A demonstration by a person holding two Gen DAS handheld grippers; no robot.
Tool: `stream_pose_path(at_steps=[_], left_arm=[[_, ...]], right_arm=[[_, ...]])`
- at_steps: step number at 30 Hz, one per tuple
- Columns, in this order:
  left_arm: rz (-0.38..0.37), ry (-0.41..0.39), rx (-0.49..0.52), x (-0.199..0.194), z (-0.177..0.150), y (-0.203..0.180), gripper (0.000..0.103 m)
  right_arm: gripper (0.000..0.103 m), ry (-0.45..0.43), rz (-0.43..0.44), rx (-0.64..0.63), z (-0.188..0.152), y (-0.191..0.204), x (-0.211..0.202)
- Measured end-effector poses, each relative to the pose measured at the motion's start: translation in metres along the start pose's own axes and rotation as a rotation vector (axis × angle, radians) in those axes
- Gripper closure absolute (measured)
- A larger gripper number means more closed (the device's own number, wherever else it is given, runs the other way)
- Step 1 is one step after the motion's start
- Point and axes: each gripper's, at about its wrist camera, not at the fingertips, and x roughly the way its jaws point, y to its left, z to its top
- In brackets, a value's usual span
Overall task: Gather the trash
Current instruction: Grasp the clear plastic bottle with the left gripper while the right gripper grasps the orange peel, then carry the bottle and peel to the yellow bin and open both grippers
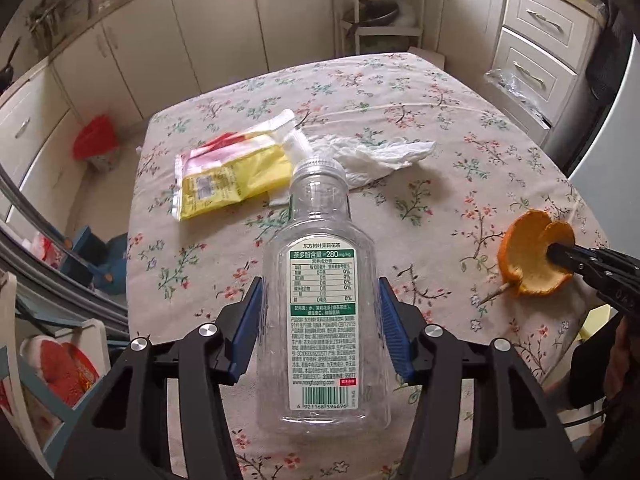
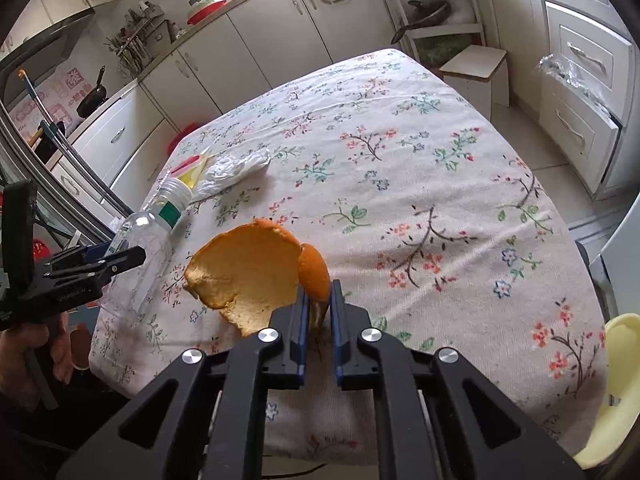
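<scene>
A: What does the left gripper [image 1: 320,328] hold?

B: A clear plastic bottle [image 1: 320,264] with a green and white label. The blue pads [image 1: 250,328] press on its two sides, so the jaws are clamped on the bottle. Its cap points to twelve o'clock.

A: And the right gripper [image 2: 319,304]?

B: Its fingers are almost together, pinched on an orange peel [image 2: 248,276]. In the left wrist view the peel is at three o'clock, at the table's edge.

A: What else lies on the floral tablecloth [image 1: 400,92]?

B: A yellow wrapper [image 1: 232,176] at eleven o'clock from the bottle, and a crumpled white plastic bag [image 1: 372,156] at one o'clock, touching the wrapper.
</scene>
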Motion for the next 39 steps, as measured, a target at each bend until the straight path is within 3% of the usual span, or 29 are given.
stream_pose_path(at_steps=[5, 8, 16, 30, 39], left_arm=[[-0.036, -0.098, -0.001, -0.017, 0.008, -0.012, 0.051], [-0.084, -0.196, 0.007, -0.034, 0.012, -0.024, 0.051], [-0.117, -0.349, 0.067, -0.057, 0.020, -0.079, 0.051], [-0.240, -0.348, 0.227, -0.046, 0.014, -0.209, 0.051], [-0.293, -0.336, 0.308, -0.038, 0.007, -0.265, 0.051]], right_arm=[[0.097, -0.053, -0.036, -0.085, 0.000, 0.014, -0.016], [0.098, -0.094, -0.067, -0.119, -0.001, 0.015, -0.032], [0.098, -0.178, -0.150, -0.112, -0.002, -0.013, -0.076], [0.098, -0.282, -0.294, 0.059, -0.026, -0.110, -0.151], [0.098, -0.299, -0.439, 0.202, -0.045, -0.180, -0.180]])
